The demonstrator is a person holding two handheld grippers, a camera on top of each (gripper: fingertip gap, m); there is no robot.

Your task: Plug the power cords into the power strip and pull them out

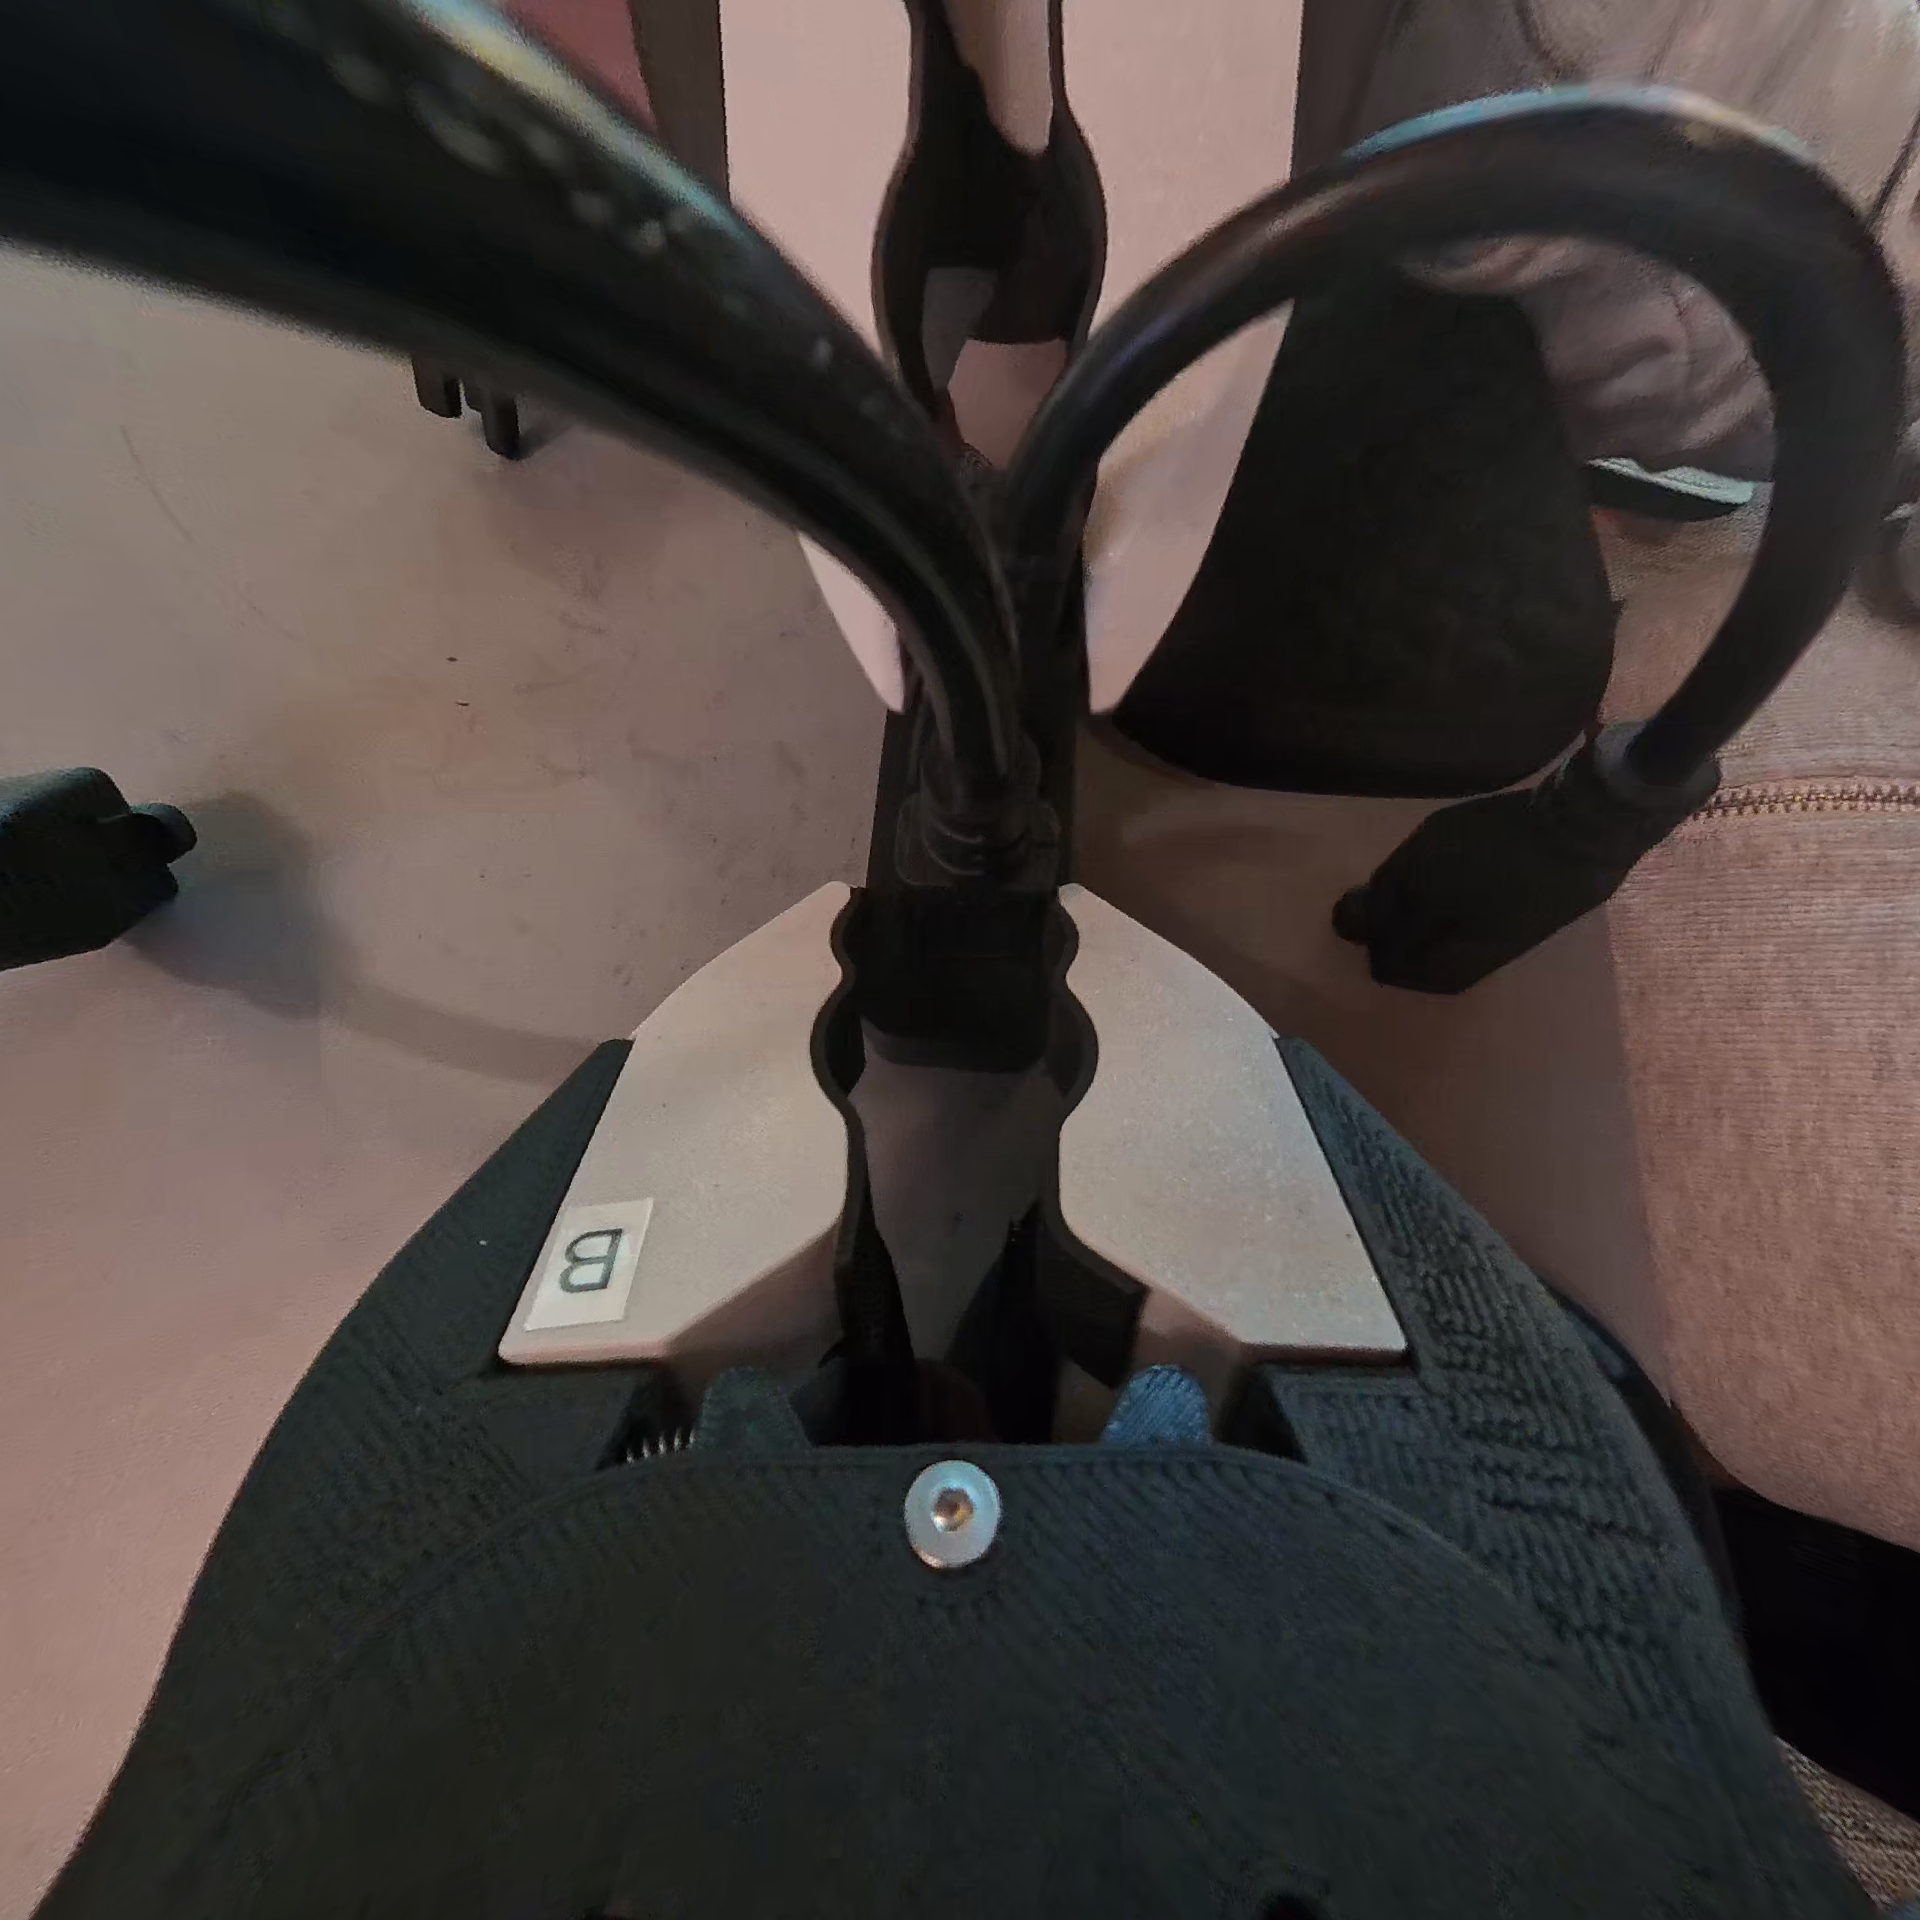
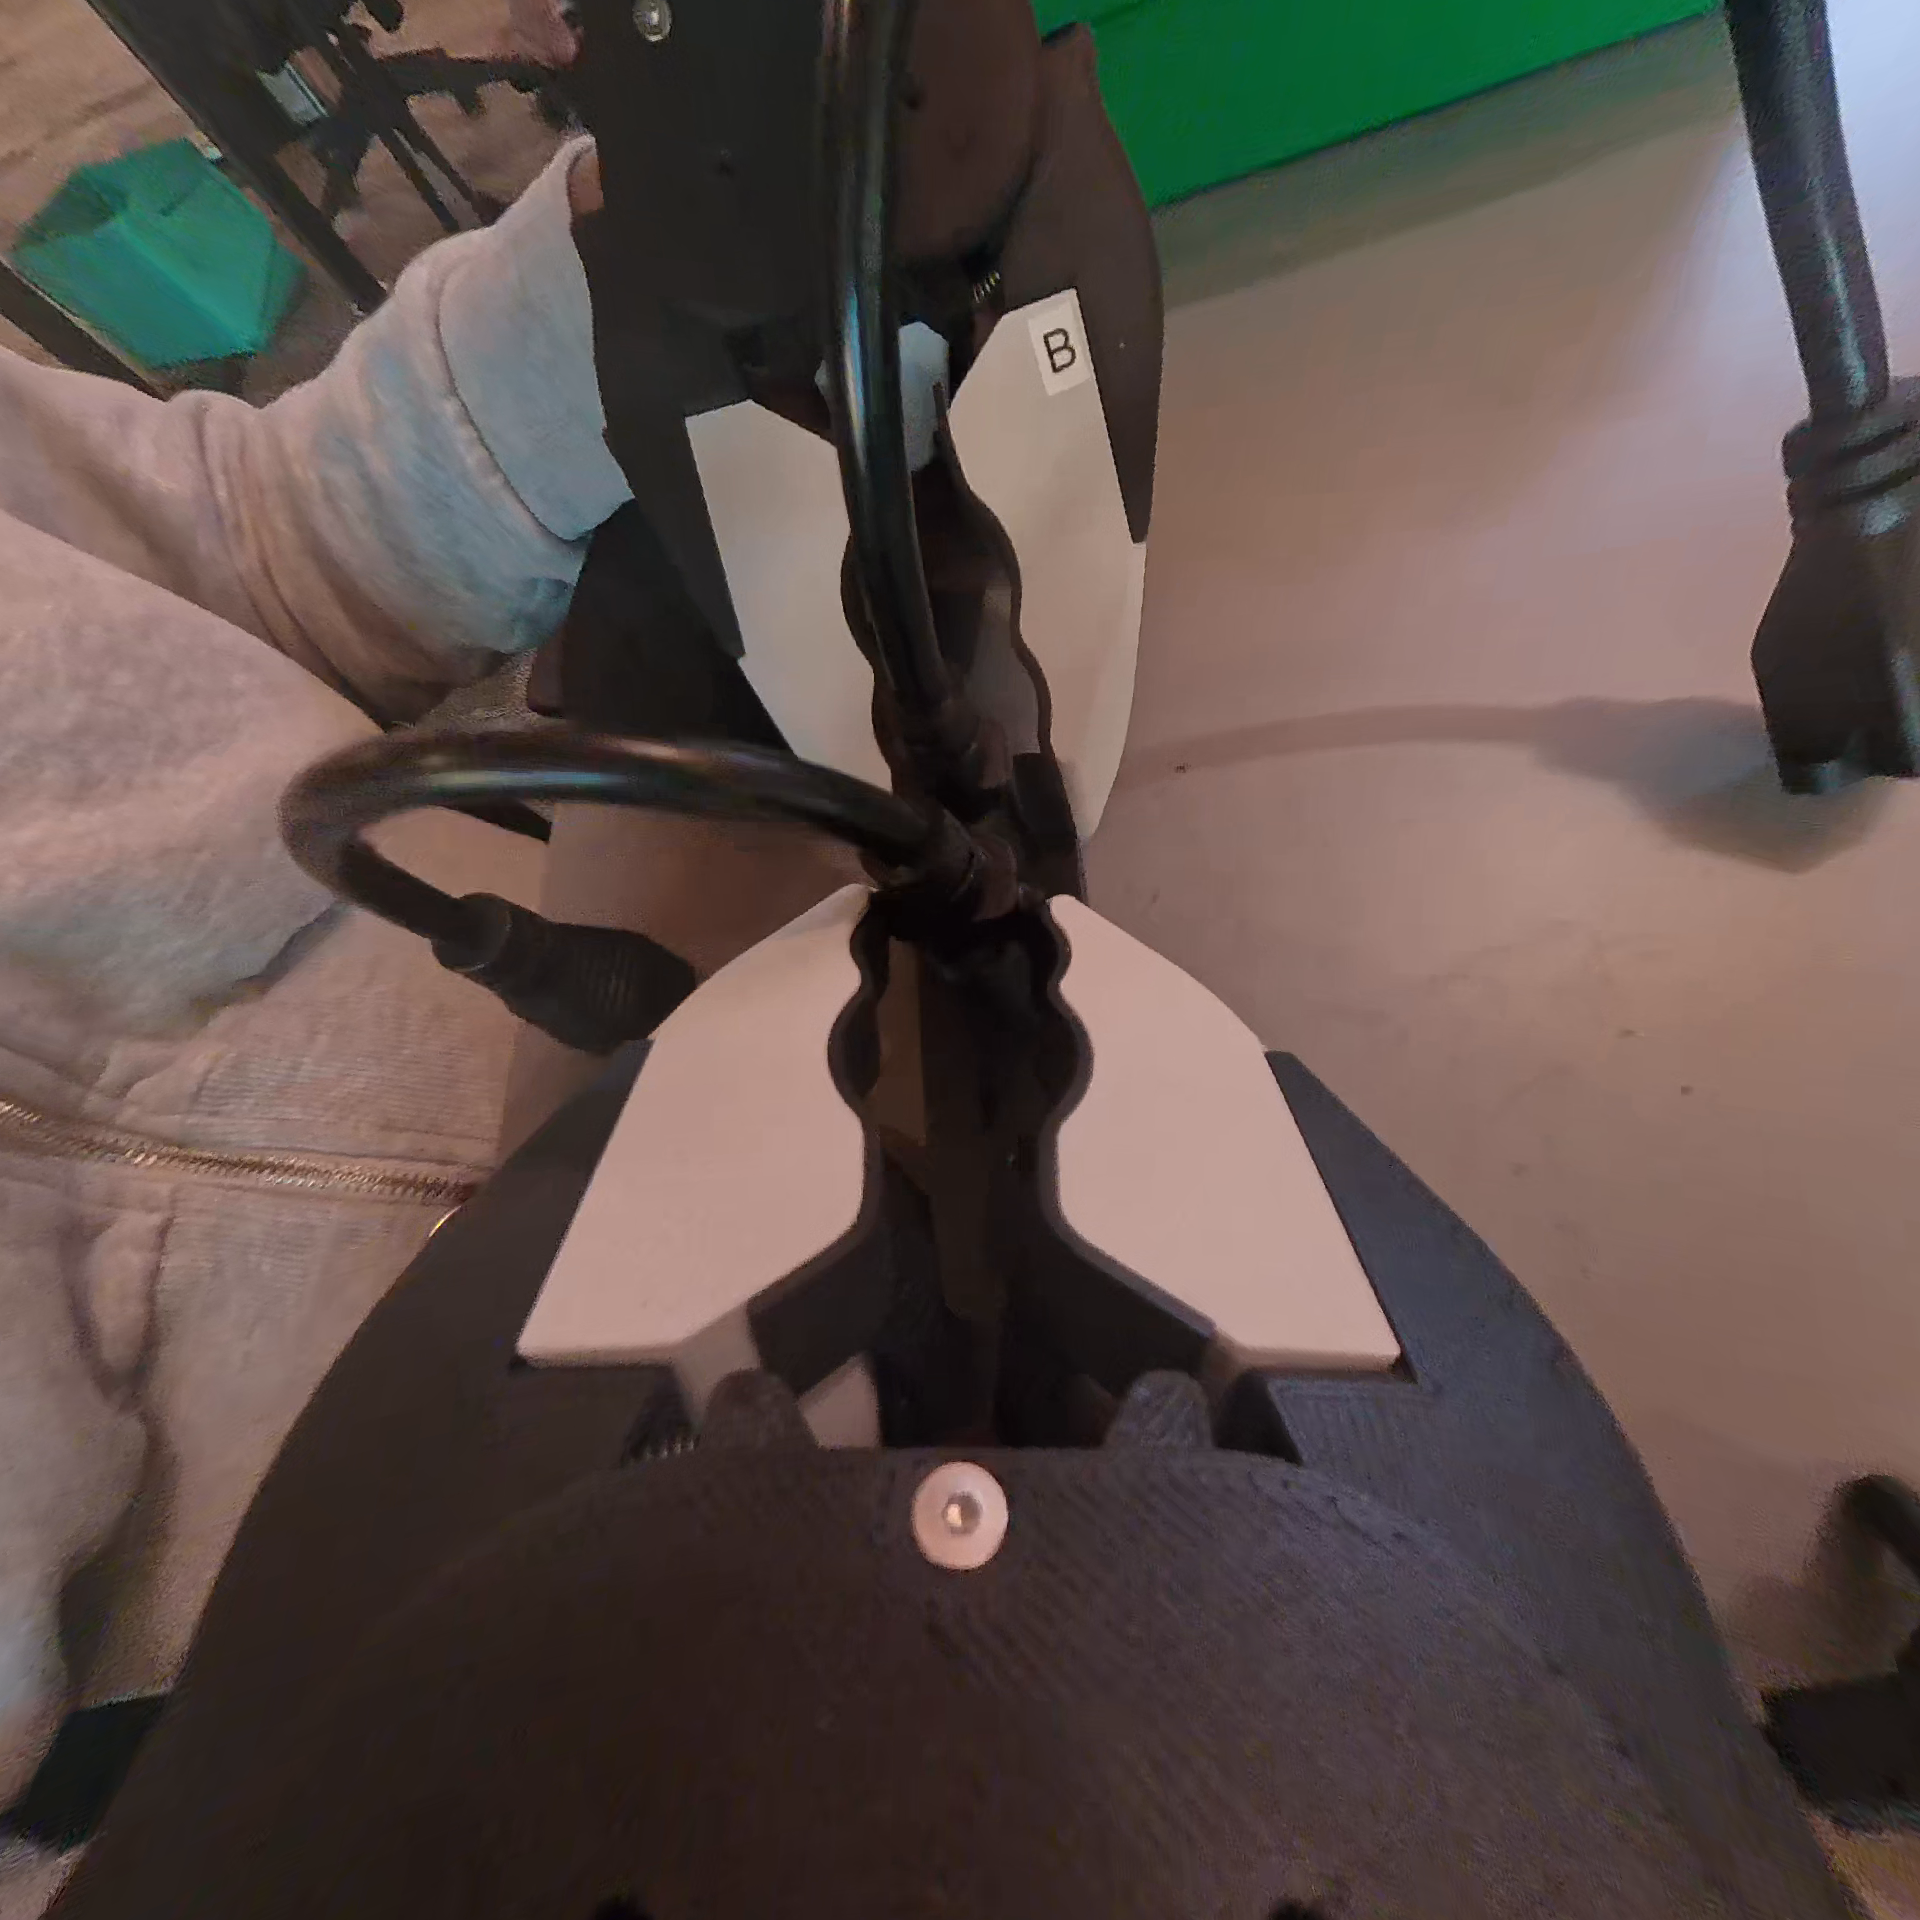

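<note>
both tongs, left [image 1: 951, 997] and right [image 2: 961, 935], pinch black plugs [image 1: 951, 966]; i judge tangled cords [image 1: 1558, 260] could drag a plug askew.

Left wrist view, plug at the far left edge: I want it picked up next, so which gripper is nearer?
Left. The plug lies left of the left gripper; the right gripper is farther off, across the power strip both clamp.

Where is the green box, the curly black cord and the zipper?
green box [image 2: 156, 255]: right wrist view, on its front side.
curly black cord [image 2: 582, 764]: right wrist view, on top of its loop.
zipper [image 2: 239, 1164]: right wrist view, on the gold teeth.
</note>
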